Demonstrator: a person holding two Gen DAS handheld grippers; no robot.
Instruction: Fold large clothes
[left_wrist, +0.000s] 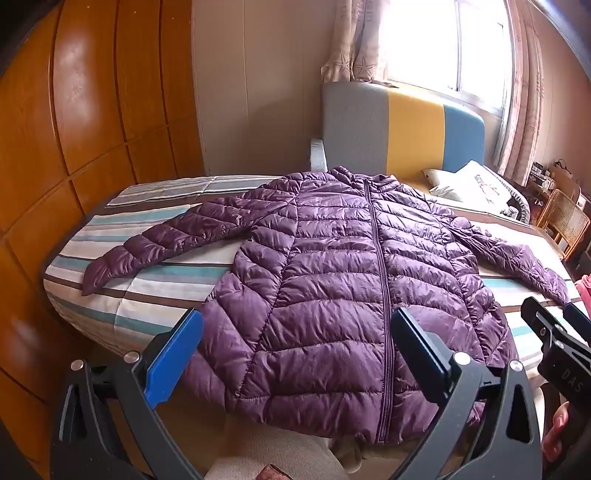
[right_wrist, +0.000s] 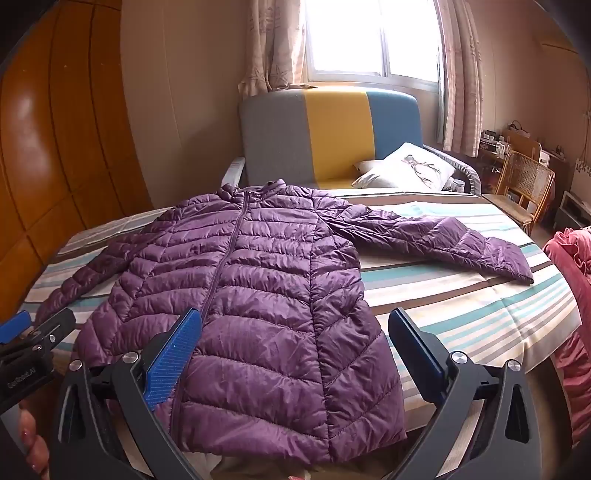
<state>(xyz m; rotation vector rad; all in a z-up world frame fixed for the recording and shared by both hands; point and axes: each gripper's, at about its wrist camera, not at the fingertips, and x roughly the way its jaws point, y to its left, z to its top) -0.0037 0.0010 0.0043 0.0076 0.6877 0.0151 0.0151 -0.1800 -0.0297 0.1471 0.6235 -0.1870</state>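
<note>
A purple quilted puffer jacket (left_wrist: 332, 280) (right_wrist: 258, 295) lies flat and zipped on a striped bed, front up, collar toward the far end. Both sleeves are spread out sideways, the left sleeve (left_wrist: 166, 240) and the right sleeve (right_wrist: 443, 240). My left gripper (left_wrist: 295, 328) hovers open above the jacket's hem, left of the zip, with nothing between its blue pads. My right gripper (right_wrist: 295, 328) hovers open over the hem's right half, also holding nothing. Each gripper shows at the edge of the other's view: the right gripper (left_wrist: 554, 325) and the left gripper (right_wrist: 37, 325).
The striped bedspread (left_wrist: 155, 295) (right_wrist: 461, 314) lies bare around the jacket. A grey, yellow and blue headboard (left_wrist: 399, 125), pillows (right_wrist: 406, 170) and a window stand beyond. Wooden wardrobe doors (left_wrist: 92, 110) line the left. A pink cloth (right_wrist: 569, 295) and a rattan chair (right_wrist: 524, 184) sit on the right.
</note>
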